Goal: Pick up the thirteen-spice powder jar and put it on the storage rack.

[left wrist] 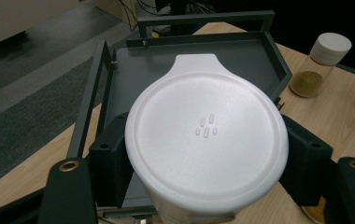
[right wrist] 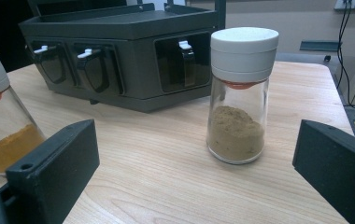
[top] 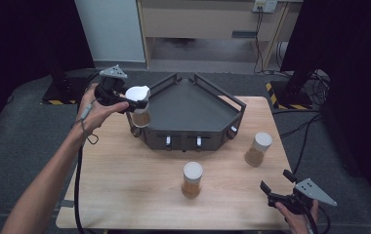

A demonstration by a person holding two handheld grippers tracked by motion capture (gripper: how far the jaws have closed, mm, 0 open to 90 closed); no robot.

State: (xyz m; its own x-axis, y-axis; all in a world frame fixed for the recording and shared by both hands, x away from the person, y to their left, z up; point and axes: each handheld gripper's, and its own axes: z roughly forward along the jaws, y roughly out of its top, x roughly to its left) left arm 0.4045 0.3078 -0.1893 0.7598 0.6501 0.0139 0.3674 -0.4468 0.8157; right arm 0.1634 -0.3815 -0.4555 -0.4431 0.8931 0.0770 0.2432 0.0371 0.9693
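Jaws of the left gripper (top: 133,105) are clamped on the sides of a spice jar (top: 139,113) just under its white lid (left wrist: 207,133), a grip that keeps the jar upright so the powder inside stays level. The jar hangs clear of the table (top: 125,185), at the left corner of the dark angular rack (top: 188,105), which suggests it is being carried to the rack's flat tray. The right gripper (top: 277,187) waits near the table's front right corner with its jaws spread wide and nothing between them, aimed at the brown-powder jar (right wrist: 239,93), probably the next one to fetch. A third jar (top: 192,179) stands apart, mid-table.
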